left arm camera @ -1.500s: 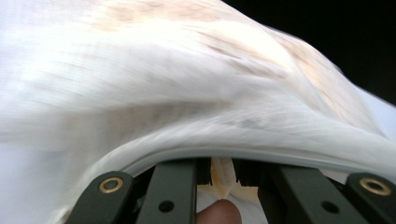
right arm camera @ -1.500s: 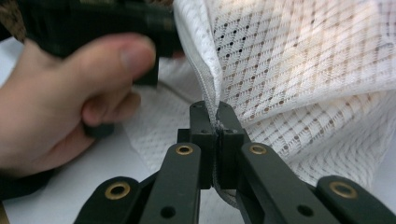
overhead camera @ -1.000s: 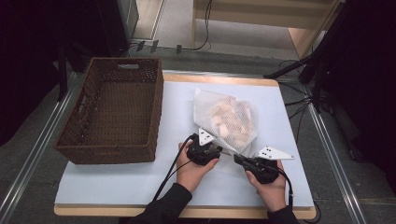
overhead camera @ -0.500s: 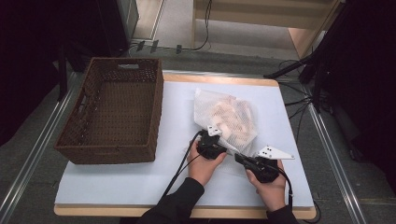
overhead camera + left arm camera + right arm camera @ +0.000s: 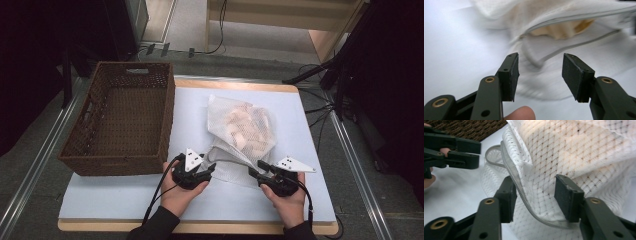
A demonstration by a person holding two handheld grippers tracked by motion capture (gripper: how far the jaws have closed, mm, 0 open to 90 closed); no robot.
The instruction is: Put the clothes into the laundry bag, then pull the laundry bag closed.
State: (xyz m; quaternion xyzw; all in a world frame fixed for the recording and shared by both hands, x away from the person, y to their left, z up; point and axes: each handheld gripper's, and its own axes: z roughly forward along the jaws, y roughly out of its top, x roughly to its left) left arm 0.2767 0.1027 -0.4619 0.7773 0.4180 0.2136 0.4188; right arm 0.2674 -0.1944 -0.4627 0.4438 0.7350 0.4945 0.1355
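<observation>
We see the white mesh bag (image 5: 240, 137) lying on the pale table (image 5: 125, 200), right of the wicker basket (image 5: 120, 120) and just ahead of both hands, its zipped mouth turned toward the person. The right gripper (image 5: 534, 200) has just been opening: a moment ago it was clamped on the bag's near edge, and now its jaws stand about half apart with the zipper hem (image 5: 524, 195) and a fold of mesh loose between them, the pads not pressing. The left gripper (image 5: 540, 75) has slid back leftward from the bag and has also just been opening; its jaws are half apart, the blurred cloth ahead of them untouched. We judge both grips released (a regrasp seems likely), with the pale contents (image 5: 245, 127) still inside. No brand, label or writing can be read anywhere.
</observation>
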